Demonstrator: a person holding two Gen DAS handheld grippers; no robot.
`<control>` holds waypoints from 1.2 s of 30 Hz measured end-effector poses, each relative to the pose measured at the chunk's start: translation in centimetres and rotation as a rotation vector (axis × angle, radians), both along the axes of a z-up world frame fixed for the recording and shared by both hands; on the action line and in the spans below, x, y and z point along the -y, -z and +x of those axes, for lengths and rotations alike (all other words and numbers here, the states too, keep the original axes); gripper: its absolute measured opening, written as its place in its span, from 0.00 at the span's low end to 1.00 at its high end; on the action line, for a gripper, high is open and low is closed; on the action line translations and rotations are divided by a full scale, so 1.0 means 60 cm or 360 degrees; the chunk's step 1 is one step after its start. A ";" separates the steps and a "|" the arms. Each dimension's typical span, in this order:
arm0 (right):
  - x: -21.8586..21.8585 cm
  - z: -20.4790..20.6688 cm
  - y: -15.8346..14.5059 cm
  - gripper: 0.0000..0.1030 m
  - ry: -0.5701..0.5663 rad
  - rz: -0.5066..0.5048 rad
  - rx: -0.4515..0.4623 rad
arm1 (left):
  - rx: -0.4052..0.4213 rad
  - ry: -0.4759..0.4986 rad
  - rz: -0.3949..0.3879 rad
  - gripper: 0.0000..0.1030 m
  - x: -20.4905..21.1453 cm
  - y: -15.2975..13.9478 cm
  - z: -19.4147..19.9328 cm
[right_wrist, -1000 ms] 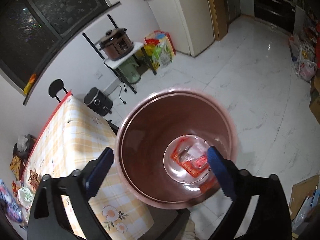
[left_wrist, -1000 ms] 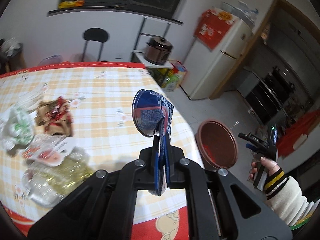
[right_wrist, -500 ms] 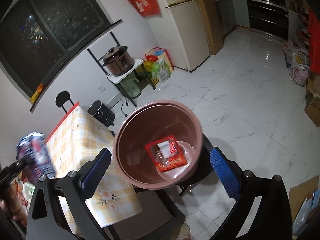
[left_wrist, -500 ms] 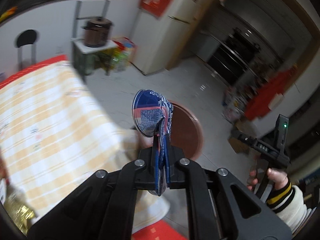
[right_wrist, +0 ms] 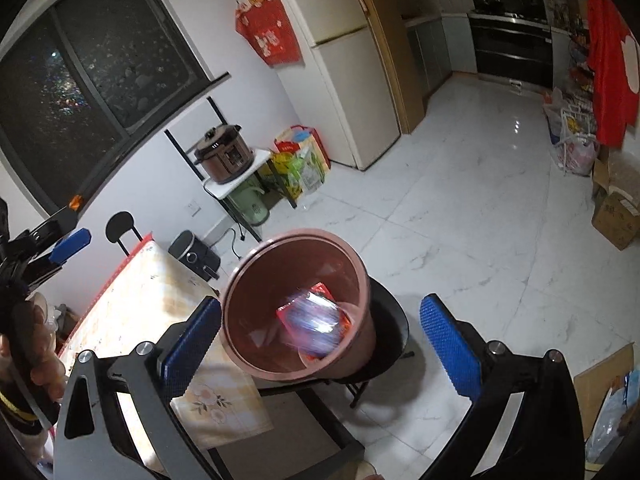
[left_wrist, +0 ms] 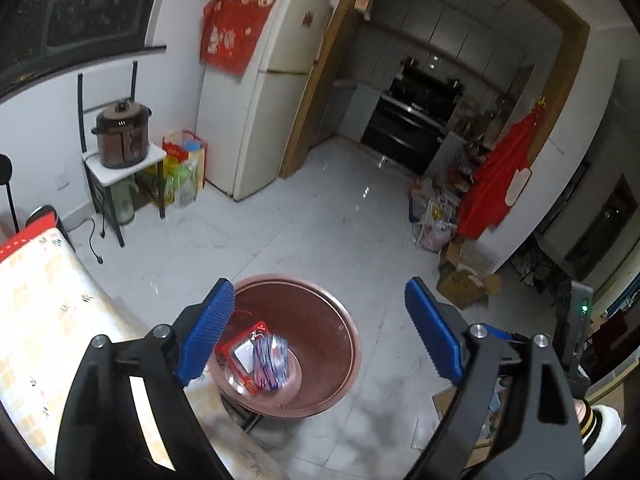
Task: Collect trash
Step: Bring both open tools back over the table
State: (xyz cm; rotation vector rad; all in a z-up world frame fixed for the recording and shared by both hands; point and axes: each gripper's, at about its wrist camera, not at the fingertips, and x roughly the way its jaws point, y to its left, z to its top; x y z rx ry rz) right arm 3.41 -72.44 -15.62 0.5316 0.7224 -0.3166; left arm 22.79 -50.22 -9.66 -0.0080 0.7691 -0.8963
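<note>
My left gripper (left_wrist: 320, 332) has its jaws opening, blue ribbed pads spread wide with nothing between them. It hangs above the brown bin (left_wrist: 344, 332), and through the gap I look straight down into it. The blue wrapper (left_wrist: 272, 360) lies inside the bin near the bottom, on top of a red packet (left_wrist: 236, 354) and a clear plastic lid (left_wrist: 294, 376). The print on the wrapper is too blurred for me to read.

My right gripper (right_wrist: 320, 344) is also apart and empty, pads standing either side of the bin as I see it from that wrist. In that view the bin (right_wrist: 244, 312) is tilted toward the camera and sits on a black stool (right_wrist: 394, 328); the wrapper inside (right_wrist: 316, 326) is a blur of blue and white over red.

Just left of the bin is the table (left_wrist: 44, 320) with its yellow checked, flowered cloth, its edge close against the bin's rim. Beyond the bin, across the white tiled floor (left_wrist: 332, 232), stands a cream fridge (left_wrist: 260, 92) with a red cloth (left_wrist: 232, 36) draped over it; there is gold writing on the cloth, but I cannot make it out. Left of the fridge, a brown pressure cooker (left_wrist: 122, 136) sits on a small rack. Right of the bin, near the wall, lie cardboard boxes (left_wrist: 464, 284).
</note>
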 end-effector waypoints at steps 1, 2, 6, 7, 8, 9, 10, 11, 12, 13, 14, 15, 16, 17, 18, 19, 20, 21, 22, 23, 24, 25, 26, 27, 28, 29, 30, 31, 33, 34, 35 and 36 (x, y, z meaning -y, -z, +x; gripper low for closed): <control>-0.006 0.004 -0.007 0.95 -0.0014 -0.0007 0.0022 | 0.0014 -0.0029 0.0009 0.94 -0.014 -0.004 -0.003; -0.011 0.005 -0.011 0.95 -0.0020 -0.0013 0.0034 | 0.0038 -0.0069 0.0011 0.94 -0.034 -0.008 -0.008; -0.040 0.027 -0.031 0.95 -0.0058 -0.0047 0.0088 | 0.0095 -0.0223 0.0040 0.94 -0.121 -0.025 -0.014; -0.048 0.032 -0.036 0.95 -0.0072 -0.0047 0.0098 | 0.0104 -0.0267 0.0044 0.94 -0.145 -0.030 -0.019; -0.057 0.037 -0.038 0.95 -0.0092 -0.0046 0.0111 | 0.0118 -0.0325 0.0049 0.94 -0.175 -0.035 -0.021; -0.071 0.046 -0.043 0.95 -0.0119 -0.0049 0.0126 | 0.0133 -0.0390 0.0051 0.94 -0.209 -0.040 -0.024; -0.084 0.053 -0.048 0.95 -0.0135 -0.0059 0.0140 | 0.0146 -0.0452 0.0056 0.94 -0.242 -0.044 -0.023; -0.099 0.060 -0.053 0.95 -0.0156 -0.0070 0.0155 | 0.0160 -0.0509 0.0061 0.94 -0.275 -0.049 -0.026; -0.115 0.069 -0.058 0.95 -0.0182 -0.0075 0.0167 | 0.0175 -0.0560 0.0068 0.94 -0.304 -0.054 -0.034; -0.132 0.078 -0.064 0.95 -0.0210 -0.0072 0.0172 | 0.0216 -0.0647 0.0094 0.94 -0.348 -0.060 -0.046; -0.148 0.087 -0.068 0.95 -0.0238 -0.0064 0.0177 | 0.0258 -0.0718 0.0123 0.94 -0.386 -0.066 -0.059; -0.169 0.095 -0.073 0.95 -0.0273 -0.0057 0.0187 | 0.0296 -0.0788 0.0146 0.94 -0.424 -0.070 -0.072; -0.185 0.101 -0.077 0.95 -0.0295 -0.0059 0.0195 | 0.0332 -0.0870 0.0167 0.94 -0.465 -0.076 -0.085; -0.205 0.103 -0.081 0.95 -0.0320 -0.0066 0.0209 | 0.0355 -0.0940 0.0183 0.94 -0.501 -0.080 -0.099; -0.223 0.107 -0.086 0.95 -0.0344 -0.0072 0.0220 | 0.0370 -0.1033 0.0202 0.94 -0.548 -0.082 -0.117; -0.247 0.112 -0.092 0.95 -0.0376 -0.0074 0.0233 | 0.0373 -0.1093 0.0213 0.94 -0.578 -0.086 -0.130; -0.268 0.116 -0.097 0.95 -0.0402 -0.0071 0.0242 | 0.0370 -0.1172 0.0223 0.94 -0.620 -0.087 -0.147; -0.291 0.121 -0.102 0.95 -0.0432 -0.0064 0.0249 | 0.0366 -0.1228 0.0225 0.94 -0.652 -0.089 -0.157; -0.312 0.127 -0.107 0.95 -0.0461 -0.0058 0.0252 | 0.0364 -0.1297 0.0227 0.94 -0.690 -0.091 -0.172; -0.335 0.132 -0.111 0.95 -0.0497 -0.0056 0.0254 | 0.0365 -0.1361 0.0231 0.94 -0.723 -0.091 -0.190; -0.361 0.138 -0.115 0.95 -0.0535 -0.0064 0.0252 | 0.0368 -0.1420 0.0237 0.94 -0.753 -0.091 -0.203; -0.381 0.141 -0.119 0.95 -0.0565 -0.0072 0.0252 | 0.0370 -0.1490 0.0243 0.94 -0.786 -0.090 -0.219; -0.409 0.146 -0.124 0.95 -0.0613 -0.0079 0.0255 | 0.0364 -0.1552 0.0247 0.94 -0.818 -0.087 -0.235; -0.436 0.151 -0.128 0.95 -0.0659 -0.0076 0.0260 | 0.0350 -0.1607 0.0246 0.94 -0.849 -0.083 -0.250; -0.454 0.155 -0.131 0.95 -0.0687 -0.0073 0.0260 | 0.0337 -0.1642 0.0239 0.94 -0.869 -0.078 -0.261; -0.478 0.160 -0.134 0.95 -0.0719 -0.0076 0.0258 | 0.0319 -0.1680 0.0227 0.94 -0.892 -0.074 -0.270; -0.509 0.164 -0.137 0.95 -0.0761 -0.0087 0.0252 | 0.0295 -0.1720 0.0214 0.94 -0.919 -0.067 -0.280; -0.531 0.166 -0.139 0.95 -0.0790 -0.0099 0.0246 | 0.0278 -0.1743 0.0208 0.94 -0.938 -0.061 -0.290; -0.583 0.173 -0.140 0.95 -0.0863 -0.0136 0.0223 | 0.0240 -0.1785 0.0201 0.94 -0.976 -0.047 -0.302; -0.602 0.175 -0.140 0.95 -0.0890 -0.0147 0.0213 | 0.0227 -0.1797 0.0199 0.94 -0.988 -0.039 -0.308; -0.626 0.177 -0.140 0.95 -0.0924 -0.0159 0.0199 | 0.0208 -0.1807 0.0193 0.94 -1.005 -0.030 -0.315; -0.654 0.180 -0.139 0.95 -0.0959 -0.0173 0.0177 | 0.0194 -0.1813 0.0188 0.94 -1.015 -0.022 -0.323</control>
